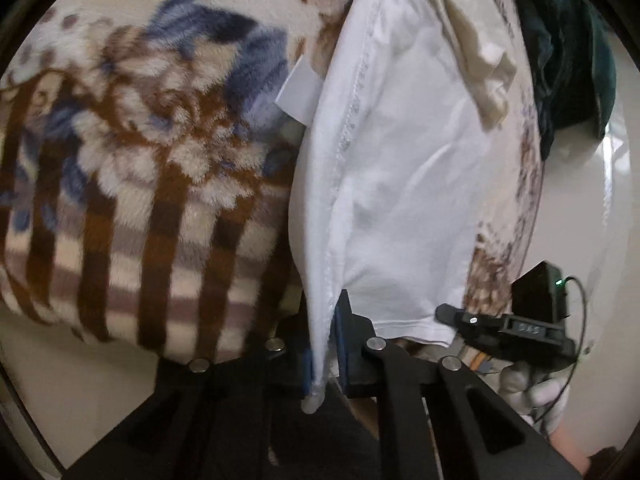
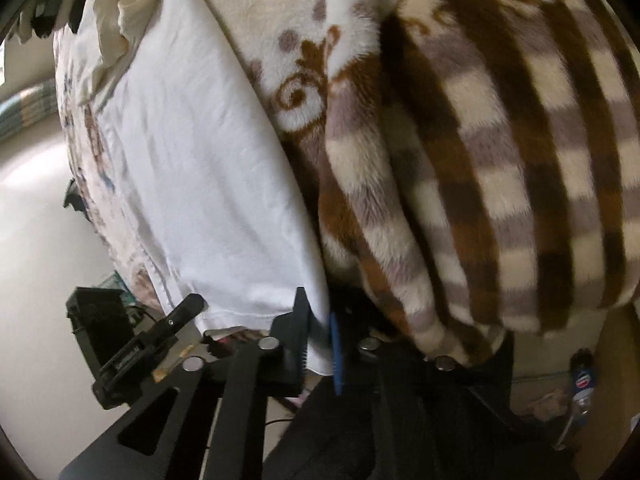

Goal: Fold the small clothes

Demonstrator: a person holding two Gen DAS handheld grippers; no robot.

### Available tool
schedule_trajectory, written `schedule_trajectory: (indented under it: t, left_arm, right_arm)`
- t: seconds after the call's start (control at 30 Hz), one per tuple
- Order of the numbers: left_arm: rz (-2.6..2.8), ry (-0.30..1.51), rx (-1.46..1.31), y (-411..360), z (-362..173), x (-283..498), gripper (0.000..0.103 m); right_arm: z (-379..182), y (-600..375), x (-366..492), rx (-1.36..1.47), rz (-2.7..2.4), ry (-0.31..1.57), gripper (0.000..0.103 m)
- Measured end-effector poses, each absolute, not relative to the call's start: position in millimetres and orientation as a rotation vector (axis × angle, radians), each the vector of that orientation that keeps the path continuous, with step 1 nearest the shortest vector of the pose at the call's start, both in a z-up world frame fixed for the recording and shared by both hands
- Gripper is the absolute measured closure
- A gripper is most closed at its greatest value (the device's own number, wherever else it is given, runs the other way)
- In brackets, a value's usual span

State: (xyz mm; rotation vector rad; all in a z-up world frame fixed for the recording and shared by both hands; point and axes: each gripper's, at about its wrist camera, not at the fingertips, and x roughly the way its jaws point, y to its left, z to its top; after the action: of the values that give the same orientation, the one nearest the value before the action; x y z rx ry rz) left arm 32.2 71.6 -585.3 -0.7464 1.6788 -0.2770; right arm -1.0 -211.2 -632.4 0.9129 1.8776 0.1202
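Note:
A white garment (image 1: 400, 184) is held stretched between both grippers above the patterned fleece blanket (image 1: 132, 152). My left gripper (image 1: 322, 344) is shut on one lower corner of the white garment, with its hem pinched between the blue pads. My right gripper (image 2: 318, 340) is shut on the other lower corner of the white garment (image 2: 208, 184). The right gripper also shows in the left wrist view (image 1: 508, 328), and the left gripper in the right wrist view (image 2: 160, 336). A cream cloth (image 1: 476, 56) lies crumpled at the garment's far end.
The brown, blue and cream blanket (image 2: 480, 160) covers the surface under the garment. Dark clothing (image 1: 568, 52) is piled at the far right. A white paper tag (image 1: 300, 92) lies beside the garment. A plastic bottle (image 2: 582, 384) stands on the floor.

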Motion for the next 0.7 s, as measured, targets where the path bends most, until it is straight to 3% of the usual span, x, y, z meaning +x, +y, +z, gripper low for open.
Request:
schedule_trajectory:
  t: [0.3,0.53,0.7]
  left_arm:
    - [-0.305,1.563,-0.95,91.4,-531.2,73.4,0.096]
    - [-0.387,1.395,-1.038,106.5,-508.3,211.9,0.096]
    - [-0.375,1.328,-1.071,111.9,-528.2,312.3,0.096]
  right_arm:
    - [-583.2,-224.3,11.4,1.091,0.185,1.764,0.099]
    - [-534.1,-242.2,109.4,1.155,0.237,1.58,0.099]
    - [-526.1,-254.9,214.9,1.118,0.226,1.447,0.099]
